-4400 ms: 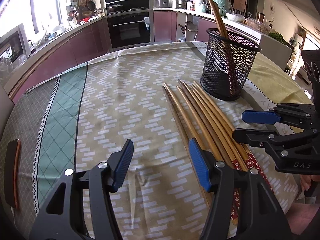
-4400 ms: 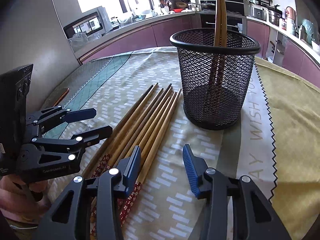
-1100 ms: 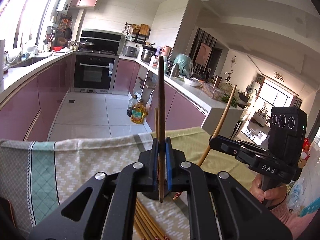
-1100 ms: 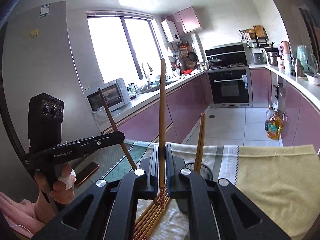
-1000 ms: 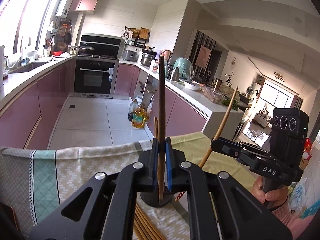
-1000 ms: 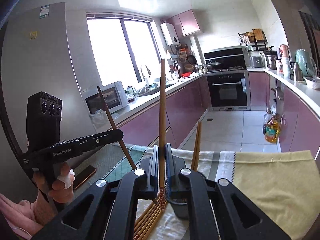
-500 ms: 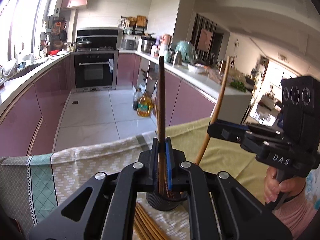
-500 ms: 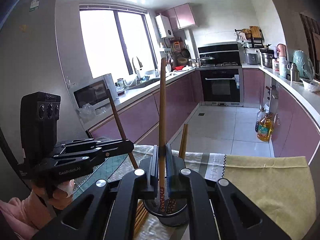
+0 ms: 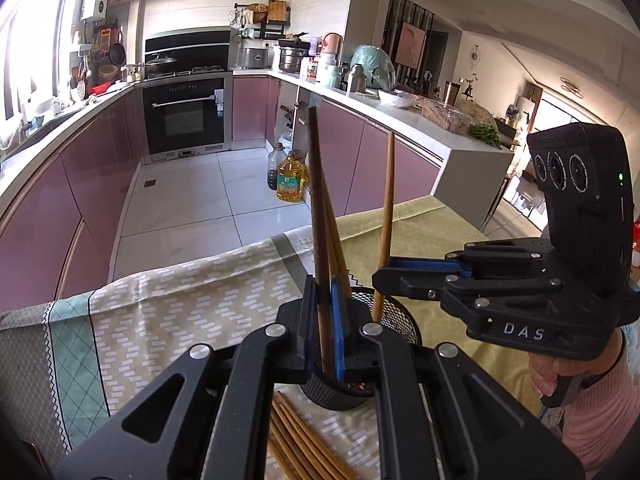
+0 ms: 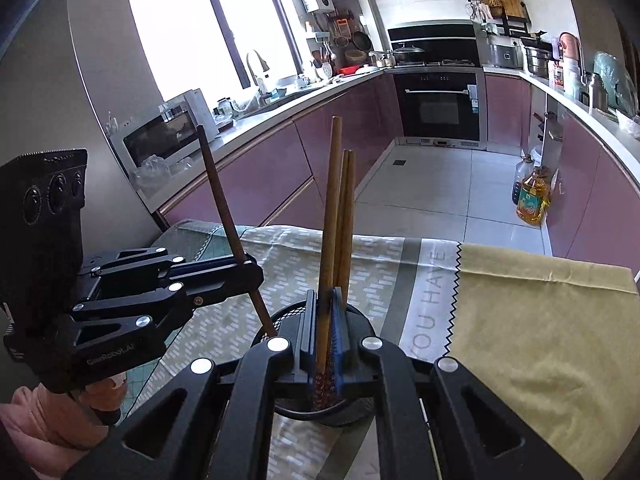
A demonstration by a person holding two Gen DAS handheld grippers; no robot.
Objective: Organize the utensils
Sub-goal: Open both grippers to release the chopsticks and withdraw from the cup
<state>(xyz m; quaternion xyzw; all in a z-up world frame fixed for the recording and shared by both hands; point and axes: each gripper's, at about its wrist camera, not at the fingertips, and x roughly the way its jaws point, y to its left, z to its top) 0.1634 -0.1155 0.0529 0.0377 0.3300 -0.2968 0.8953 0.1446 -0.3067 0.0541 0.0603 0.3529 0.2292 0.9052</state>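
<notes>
Two chopsticks (image 10: 349, 208) stand in a black mesh holder (image 9: 400, 322) on the table. My left gripper (image 9: 325, 312) is shut on a dark upright chopstick (image 9: 318, 208) just above the holder's rim. The right gripper (image 9: 386, 276) comes in from the right, shut on a lighter chopstick (image 9: 387, 200) whose lower end dips into the holder. In the right wrist view, my right gripper (image 10: 322, 320) clamps that chopstick (image 10: 331, 208), its red patterned end inside the holder (image 10: 286, 314). The left gripper (image 10: 250, 272) holds its chopstick (image 10: 222, 204) slanted toward the rim.
Several more chopsticks (image 9: 296, 440) lie on the patterned tablecloth (image 9: 180, 300) in front of the holder. A yellow cloth (image 10: 540, 340) covers the table's right side. A person's hand (image 9: 548, 372) grips the right tool. Purple kitchen cabinets and an oven stand beyond.
Both grippers have sunk and tipped downward with their chopsticks. The mesh holder has come into view under the jaws, and the chopsticks' lower ends now reach into it.
</notes>
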